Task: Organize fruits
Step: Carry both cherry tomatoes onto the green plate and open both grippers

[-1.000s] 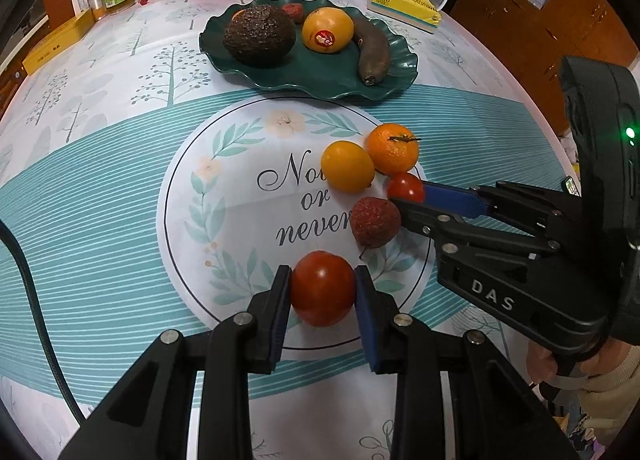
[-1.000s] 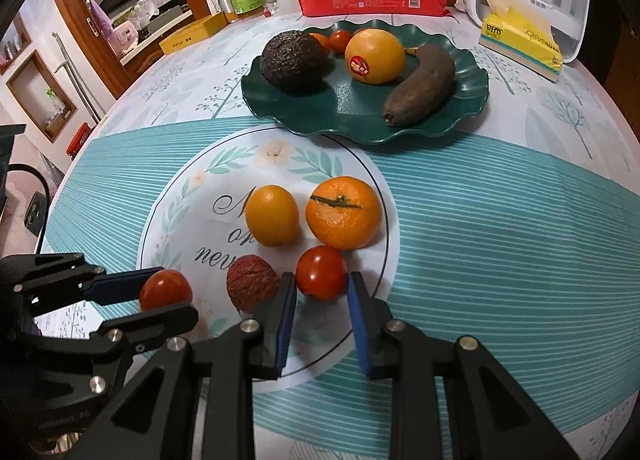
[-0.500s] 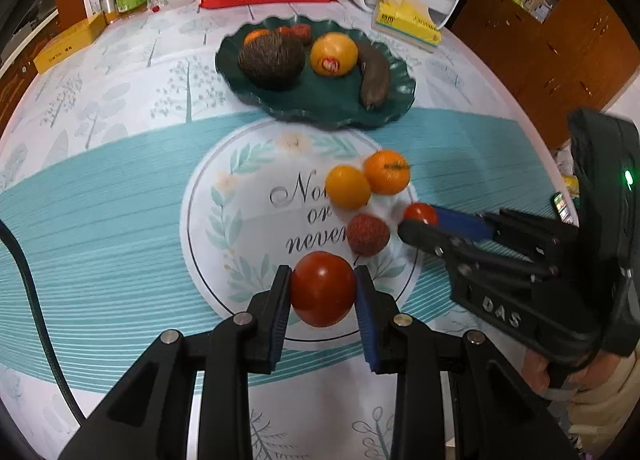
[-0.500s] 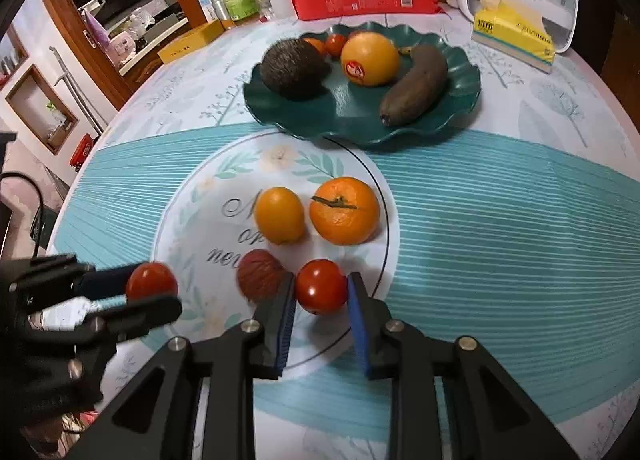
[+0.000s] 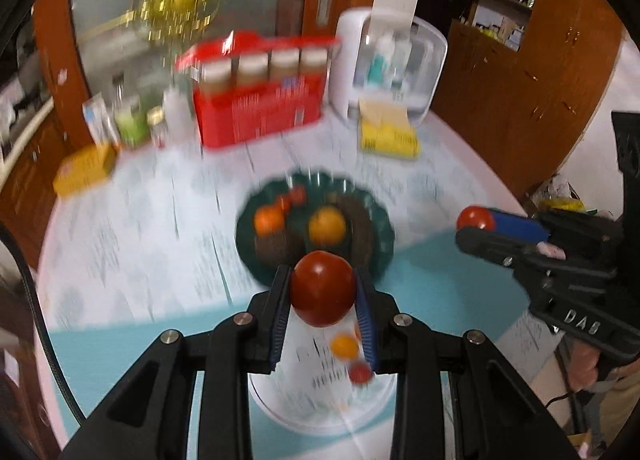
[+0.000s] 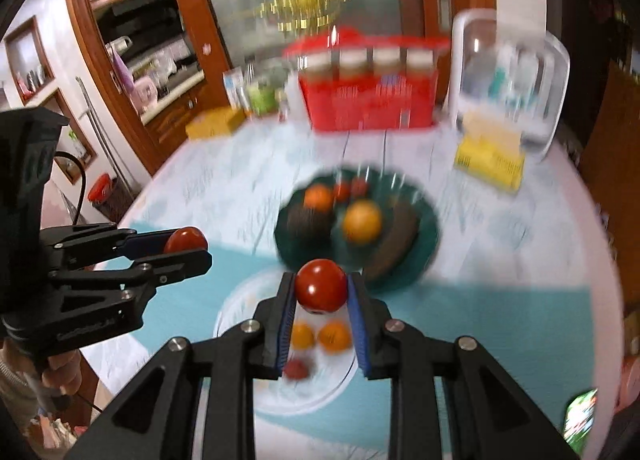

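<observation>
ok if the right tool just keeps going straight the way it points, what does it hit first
Probably the green plate of fruit, likely the dark long fruit on its near side. The right tool, holding a tomato, looks raised, and blur makes depth uncertain.

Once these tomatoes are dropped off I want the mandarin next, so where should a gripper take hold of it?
The mandarin lies on the cloth close beside the yellow fruit. Judging from its round shape, grip across its widest middle, coming down from above, fingers on its near and far sides, where nothing crowds it. Blur hides finer detail.
</observation>
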`<action>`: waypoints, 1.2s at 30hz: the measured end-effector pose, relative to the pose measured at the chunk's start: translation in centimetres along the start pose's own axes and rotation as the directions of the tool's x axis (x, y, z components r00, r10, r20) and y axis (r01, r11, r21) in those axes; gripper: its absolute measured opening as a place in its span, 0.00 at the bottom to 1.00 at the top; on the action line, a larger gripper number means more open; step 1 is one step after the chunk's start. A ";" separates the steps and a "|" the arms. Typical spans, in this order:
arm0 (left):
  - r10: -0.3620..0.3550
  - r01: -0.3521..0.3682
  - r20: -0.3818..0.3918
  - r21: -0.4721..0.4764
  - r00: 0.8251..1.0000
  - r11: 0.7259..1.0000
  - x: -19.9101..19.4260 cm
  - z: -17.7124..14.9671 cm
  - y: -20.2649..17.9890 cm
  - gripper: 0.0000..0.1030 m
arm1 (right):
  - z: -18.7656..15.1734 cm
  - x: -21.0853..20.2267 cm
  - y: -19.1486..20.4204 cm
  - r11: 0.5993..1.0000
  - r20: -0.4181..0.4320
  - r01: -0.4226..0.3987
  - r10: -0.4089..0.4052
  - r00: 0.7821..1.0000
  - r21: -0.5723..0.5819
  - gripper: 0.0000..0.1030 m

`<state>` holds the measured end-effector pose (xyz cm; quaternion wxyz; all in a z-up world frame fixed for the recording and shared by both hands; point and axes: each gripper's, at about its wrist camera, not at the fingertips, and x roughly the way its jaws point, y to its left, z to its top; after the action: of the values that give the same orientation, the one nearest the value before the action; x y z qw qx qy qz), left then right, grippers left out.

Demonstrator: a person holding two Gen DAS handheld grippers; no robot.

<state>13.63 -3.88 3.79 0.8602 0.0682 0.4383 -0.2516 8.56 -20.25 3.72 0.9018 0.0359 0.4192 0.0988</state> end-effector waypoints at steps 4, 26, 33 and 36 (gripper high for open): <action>0.018 -0.019 0.041 0.019 0.999 1.000 -0.4 5.1 0.1 0.29 | 5.1 -1.1 -1.2 0.998 0.052 0.050 -0.048 0.997 -0.038 0.25; 0.039 -0.062 -0.225 -0.099 0.973 0.993 22.4 8.5 2.8 0.29 | 5.7 20.9 -8.4 1.000 -0.212 -0.009 0.013 0.977 0.016 0.25; 0.042 -0.080 -0.292 -0.120 0.955 0.990 26.0 6.8 3.9 0.29 | 4.2 24.1 -8.5 0.999 -0.232 -0.046 0.047 0.972 0.009 0.25; 0.052 -0.091 -0.304 -0.116 0.951 0.989 26.8 6.4 3.9 0.29 | 3.8 25.0 -8.3 0.999 -0.236 -0.048 0.043 0.971 -0.014 0.25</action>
<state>33.34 -12.66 -13.87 0.7948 0.0660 0.5763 -0.1783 28.37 -23.07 -13.80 0.8434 0.0246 0.5214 0.1271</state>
